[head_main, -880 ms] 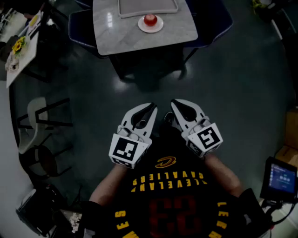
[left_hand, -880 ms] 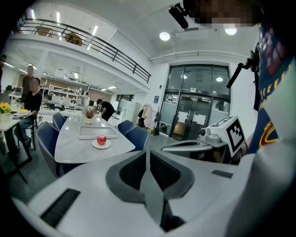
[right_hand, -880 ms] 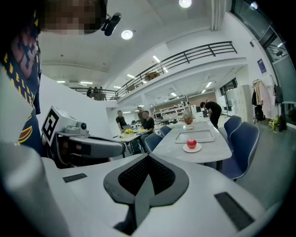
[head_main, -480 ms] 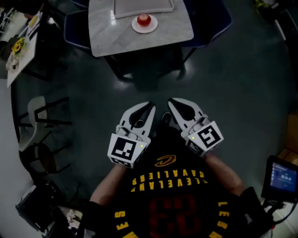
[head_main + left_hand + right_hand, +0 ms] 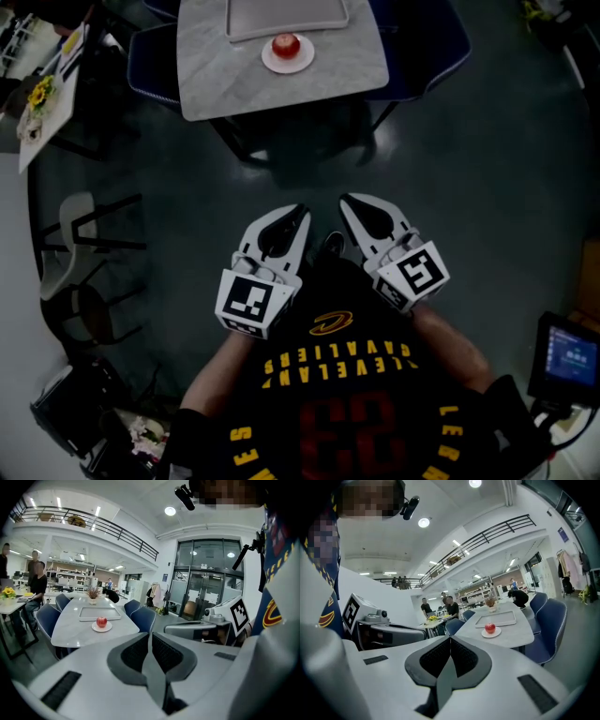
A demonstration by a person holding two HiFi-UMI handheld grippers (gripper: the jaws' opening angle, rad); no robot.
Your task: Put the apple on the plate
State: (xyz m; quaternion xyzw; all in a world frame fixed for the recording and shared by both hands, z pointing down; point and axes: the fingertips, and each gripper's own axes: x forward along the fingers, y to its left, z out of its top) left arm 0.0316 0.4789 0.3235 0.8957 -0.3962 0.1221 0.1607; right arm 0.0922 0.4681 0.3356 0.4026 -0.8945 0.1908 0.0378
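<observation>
A red apple (image 5: pixel 285 44) sits on a small white plate (image 5: pixel 302 61) near the front of a grey marble table (image 5: pixel 216 66), far ahead of me. The same apple (image 5: pixel 101 621) on its plate (image 5: pixel 101 628) shows in the left gripper view, and the apple (image 5: pixel 490 628) and plate (image 5: pixel 491 633) in the right gripper view. My left gripper (image 5: pixel 301 212) and right gripper (image 5: pixel 347 203) are held close to my chest, well short of the table. Both are shut with nothing between the jaws.
A grey tray (image 5: pixel 286 13) lies behind the plate. Blue chairs (image 5: pixel 150 58) stand round the table, another (image 5: pixel 548 630) at its right side. A second table with flowers (image 5: pixel 37 94) is at the left, with people (image 5: pixel 449 606) seated there. A dark chair (image 5: pixel 84 234) stands at the left. A screen (image 5: pixel 565 360) glows at the right.
The table, with the apple and plate, has shifted slightly up and left in the head view. Both grippers stay shut in the same place by my chest.
</observation>
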